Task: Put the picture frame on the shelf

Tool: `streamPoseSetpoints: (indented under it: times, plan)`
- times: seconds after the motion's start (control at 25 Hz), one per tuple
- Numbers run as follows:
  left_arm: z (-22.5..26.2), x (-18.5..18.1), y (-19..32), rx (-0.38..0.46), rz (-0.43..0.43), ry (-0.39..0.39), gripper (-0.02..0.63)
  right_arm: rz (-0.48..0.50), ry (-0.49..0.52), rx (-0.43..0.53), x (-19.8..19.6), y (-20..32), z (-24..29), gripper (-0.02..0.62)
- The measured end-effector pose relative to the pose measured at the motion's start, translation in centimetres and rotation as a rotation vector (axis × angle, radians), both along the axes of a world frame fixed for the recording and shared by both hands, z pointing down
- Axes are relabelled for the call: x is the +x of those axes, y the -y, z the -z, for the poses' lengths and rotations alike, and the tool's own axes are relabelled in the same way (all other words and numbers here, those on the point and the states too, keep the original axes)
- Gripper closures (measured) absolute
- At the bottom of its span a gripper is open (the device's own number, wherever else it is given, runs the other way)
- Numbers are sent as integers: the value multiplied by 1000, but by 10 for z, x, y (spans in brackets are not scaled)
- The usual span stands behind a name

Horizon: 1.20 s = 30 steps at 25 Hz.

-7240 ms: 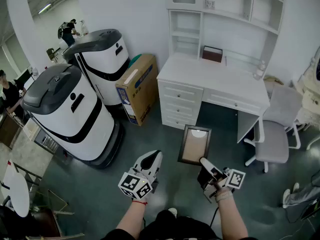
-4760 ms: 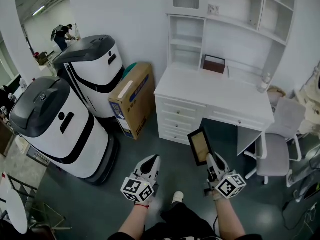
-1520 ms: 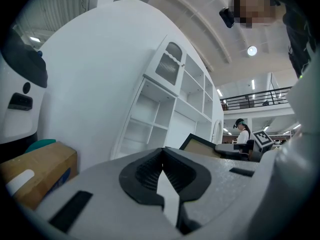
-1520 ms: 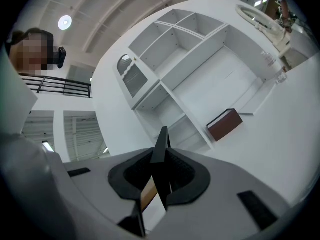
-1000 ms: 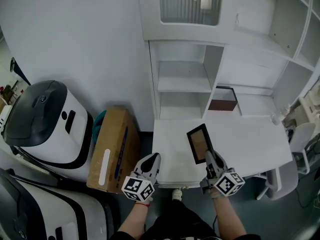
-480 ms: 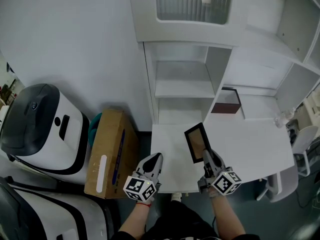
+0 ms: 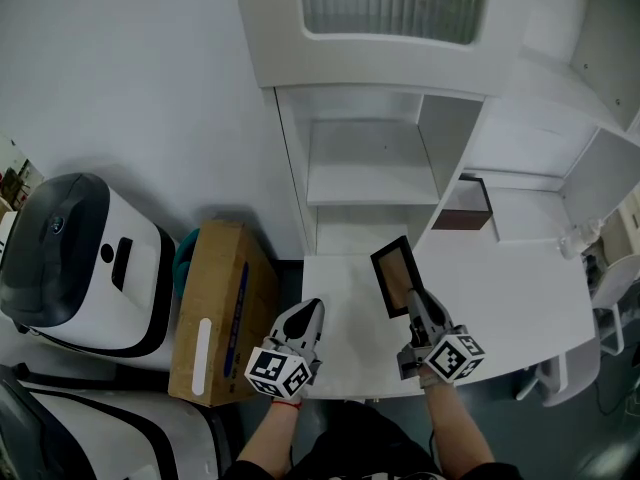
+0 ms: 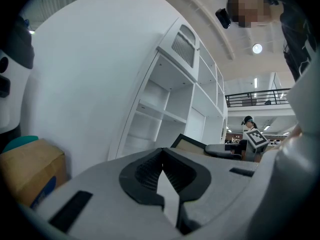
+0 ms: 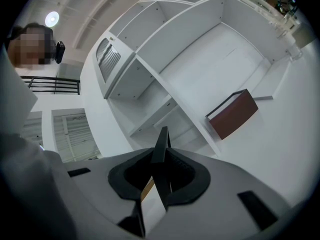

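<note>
Head view: two grippers, one picture frame, one table, one cardboard box and two white-and-grey machines.

The right gripper has its jaws clenched on the lower edge of the dark-rimmed picture frame. The frame stands tilted over the near left part of the white table, in front of the open shelf. The left gripper hovers at the table's near left corner, well apart from the frame.

A dark brown box stands at the back of the table, against the shelf's side wall. The cardboard box stands on the floor, between the table and the nearer machine. The second machine shows only in part at the lower left corner.

Right gripper view: the frame is seen edge-on, pinched between the black pads, with the brown box beyond it. Neither machine appears here.

Left gripper view: the jaws are pressed together with nothing between them. This view alone shows the frame's pale face from the side, and a corner of the cardboard box at the lower left.
</note>
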State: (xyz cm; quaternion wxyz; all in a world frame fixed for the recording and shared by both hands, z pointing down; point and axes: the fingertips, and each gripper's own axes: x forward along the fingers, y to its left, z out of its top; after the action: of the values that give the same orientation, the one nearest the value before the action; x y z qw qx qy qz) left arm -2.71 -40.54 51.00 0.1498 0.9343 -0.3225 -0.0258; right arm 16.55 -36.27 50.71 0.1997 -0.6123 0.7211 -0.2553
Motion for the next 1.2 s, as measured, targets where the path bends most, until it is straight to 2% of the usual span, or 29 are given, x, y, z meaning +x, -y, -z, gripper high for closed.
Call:
streamPoseSetpoints:
  times: [0.6,1.2]
  plan:
    - [-26,25,42,-38,27,17,600,-5,26,-55,24,60,-36,529]
    - [-41,40,79,-54,59,4,600,-18,15,-67,36,121,-51,529]
